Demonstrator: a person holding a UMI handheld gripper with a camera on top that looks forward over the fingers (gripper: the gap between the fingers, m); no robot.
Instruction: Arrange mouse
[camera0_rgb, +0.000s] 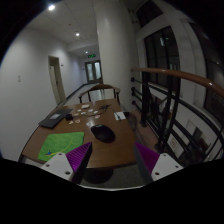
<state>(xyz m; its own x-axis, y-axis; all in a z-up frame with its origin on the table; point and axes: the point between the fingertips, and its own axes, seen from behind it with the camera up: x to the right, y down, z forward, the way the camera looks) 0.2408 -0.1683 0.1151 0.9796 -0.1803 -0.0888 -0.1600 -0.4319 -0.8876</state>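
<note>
Over at the left, a dark laptop-like slab (50, 120) is seen lying near the far edge of the wooden table (112, 150), and nearer the gripper a green mat (60, 146) is laid flat, its near corner just beside the left finger. A few small papers or cards (72, 124) are scattered beyond the mat; what is printed on them cannot be made out. No container is seen on the table, so nothing can be reported as held in one. The gripper (112, 160) is carried well above the tabletop, its jaws spread wide with nothing between them, the purple pads (146, 156) facing inward across an open gap. Now to the relation that matters: the mouse (103, 132) is found ahead of the fingers and beyond them, close to the centre line of the gap, if anything a shade left of it. Its long axis appears to run away from the camera, slightly slanted. An approach straight forward and down is judged to be called for. At the right, a curved stair railing (175, 95) is passed alongside the table.
</note>
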